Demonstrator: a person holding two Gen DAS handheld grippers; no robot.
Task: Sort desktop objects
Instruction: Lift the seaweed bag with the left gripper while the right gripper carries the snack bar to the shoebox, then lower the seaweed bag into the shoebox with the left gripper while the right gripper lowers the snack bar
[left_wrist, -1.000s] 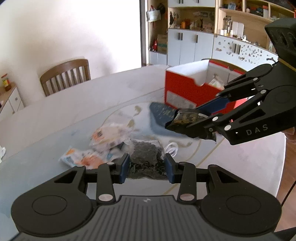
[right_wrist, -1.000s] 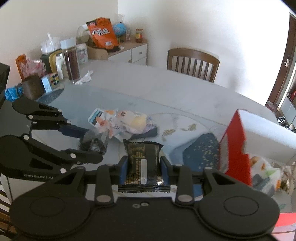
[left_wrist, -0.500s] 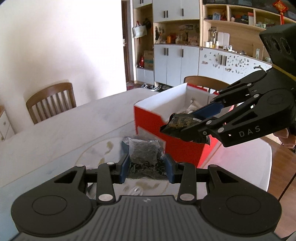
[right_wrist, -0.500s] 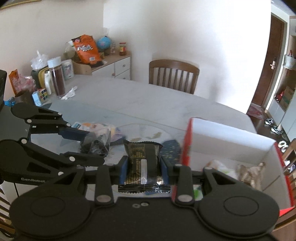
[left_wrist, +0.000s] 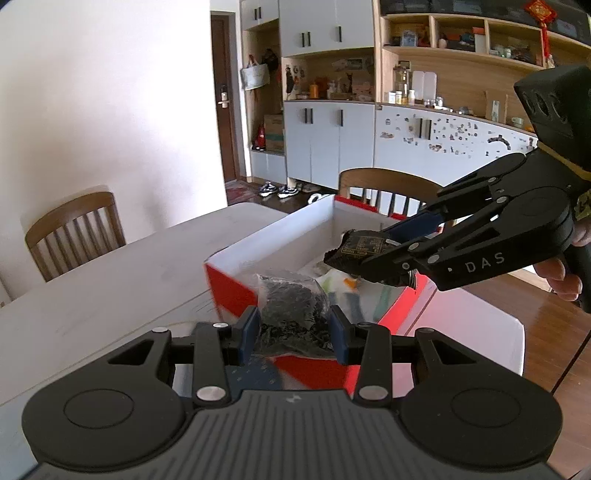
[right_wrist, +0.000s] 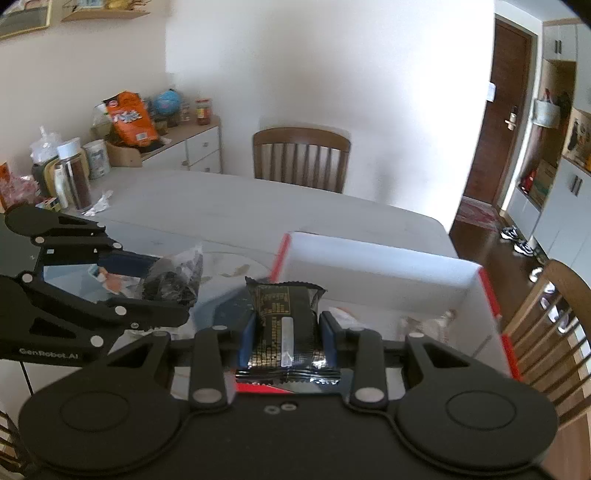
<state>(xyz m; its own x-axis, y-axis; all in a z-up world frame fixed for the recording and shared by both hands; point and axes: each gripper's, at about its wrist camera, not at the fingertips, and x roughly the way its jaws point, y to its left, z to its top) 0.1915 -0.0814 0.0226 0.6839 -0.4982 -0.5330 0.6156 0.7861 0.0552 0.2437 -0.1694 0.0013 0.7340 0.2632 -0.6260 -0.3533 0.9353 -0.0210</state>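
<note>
My left gripper (left_wrist: 293, 328) is shut on a clear bag of dark dried bits (left_wrist: 291, 306), held at the near corner of the red box (left_wrist: 229, 291) with white inside walls. My right gripper (right_wrist: 286, 341) is shut on a black snack packet (right_wrist: 286, 325) and holds it over the box's near edge (right_wrist: 369, 254). The right gripper (left_wrist: 354, 258) with its packet hangs above the box's inside in the left wrist view. The left gripper (right_wrist: 184, 291) and its bag show at the left of the right wrist view. Several wrapped items lie inside the box (left_wrist: 343, 284).
The box stands on a pale table (left_wrist: 110, 288) near its end. Wooden chairs (left_wrist: 74, 229) (right_wrist: 301, 157) (right_wrist: 550, 332) stand around it. More packets (right_wrist: 110, 282) lie on the table behind the left gripper. Jars and bags (right_wrist: 74, 173) crowd the far left.
Both grippers have carried their packets from the pile on the table toward the red box, which is now right under them. Both grips are unchanged.
</note>
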